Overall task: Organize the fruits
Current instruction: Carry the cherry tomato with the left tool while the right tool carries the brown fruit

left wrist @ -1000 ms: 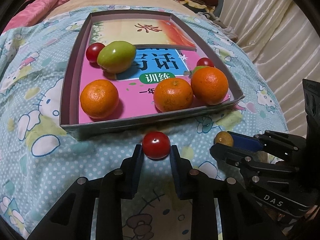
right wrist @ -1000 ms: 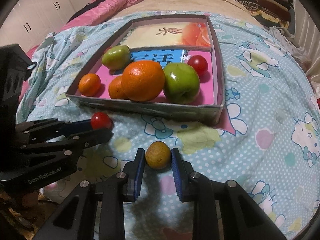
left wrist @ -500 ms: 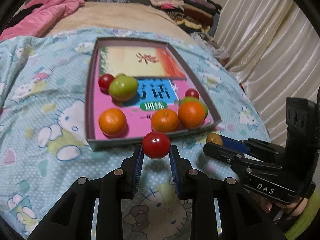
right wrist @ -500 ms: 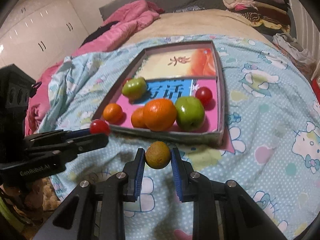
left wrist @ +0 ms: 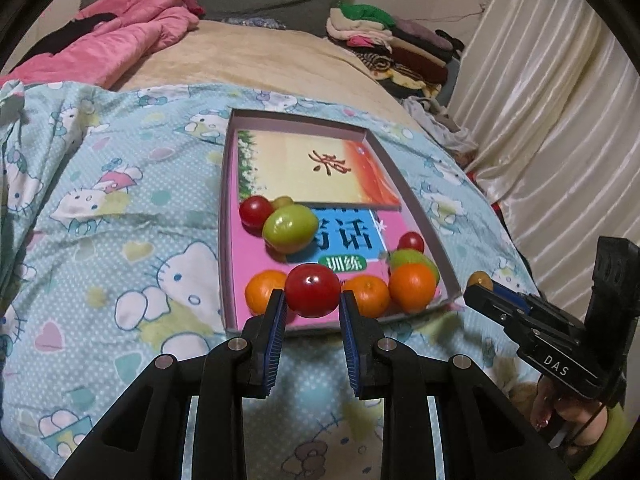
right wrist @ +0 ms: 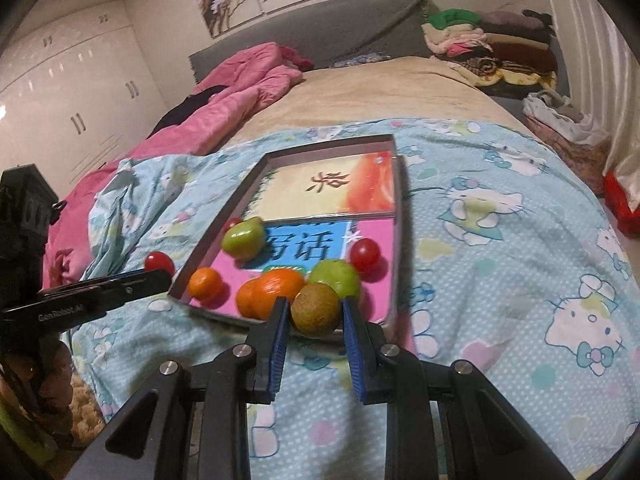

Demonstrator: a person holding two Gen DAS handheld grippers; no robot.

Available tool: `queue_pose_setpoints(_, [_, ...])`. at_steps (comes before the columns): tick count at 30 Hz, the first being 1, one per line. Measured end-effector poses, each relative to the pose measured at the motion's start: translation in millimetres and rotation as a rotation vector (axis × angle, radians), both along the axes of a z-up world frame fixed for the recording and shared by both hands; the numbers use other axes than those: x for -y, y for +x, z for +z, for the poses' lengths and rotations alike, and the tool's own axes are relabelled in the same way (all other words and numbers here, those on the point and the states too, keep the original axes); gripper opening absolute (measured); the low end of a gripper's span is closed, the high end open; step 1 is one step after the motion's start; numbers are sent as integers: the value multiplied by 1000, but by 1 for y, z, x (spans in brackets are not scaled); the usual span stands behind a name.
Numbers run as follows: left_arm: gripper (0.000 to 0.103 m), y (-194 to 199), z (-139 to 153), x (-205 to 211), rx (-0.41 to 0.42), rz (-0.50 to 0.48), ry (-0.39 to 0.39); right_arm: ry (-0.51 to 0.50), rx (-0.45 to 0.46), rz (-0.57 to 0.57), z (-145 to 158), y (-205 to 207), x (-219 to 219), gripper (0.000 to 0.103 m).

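Note:
My left gripper is shut on a red cherry tomato, held in the air in front of the tray's near wall. My right gripper is shut on a small brown-yellow round fruit, also lifted above the bedspread near the tray. The shallow grey tray lies on the blue cartoon bedspread and holds books, oranges, a green fruit and red tomatoes. In the left wrist view the right gripper shows at the right with its fruit; the right wrist view shows the left gripper at the left.
A pink quilt lies at the bed's far left. Folded clothes are stacked at the far right, beside a cream curtain. White wardrobes stand to the left. A person's hand holds the right gripper's handle.
Both grippers have risen off the bedspread with their fruits held. The tray now looks smaller and lower in both views, and more of the room shows behind it.

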State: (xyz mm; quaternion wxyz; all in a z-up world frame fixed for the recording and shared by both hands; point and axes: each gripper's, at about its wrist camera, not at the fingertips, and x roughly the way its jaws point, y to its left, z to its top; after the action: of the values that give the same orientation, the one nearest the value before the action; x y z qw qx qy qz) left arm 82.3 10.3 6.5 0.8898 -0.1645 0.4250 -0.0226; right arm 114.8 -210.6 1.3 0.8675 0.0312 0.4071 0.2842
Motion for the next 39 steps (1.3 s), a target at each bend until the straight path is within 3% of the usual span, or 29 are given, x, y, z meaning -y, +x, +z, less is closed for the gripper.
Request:
queue_pose_setpoints(16, [27, 36, -19, 20, -40, -35, 43, -18, 48, -47, 1, 19, 10, 27])
queue_pose_setpoints(39, [27, 44, -33, 26, -57, -71, 109, -96, 76, -31, -13, 50, -9, 27])
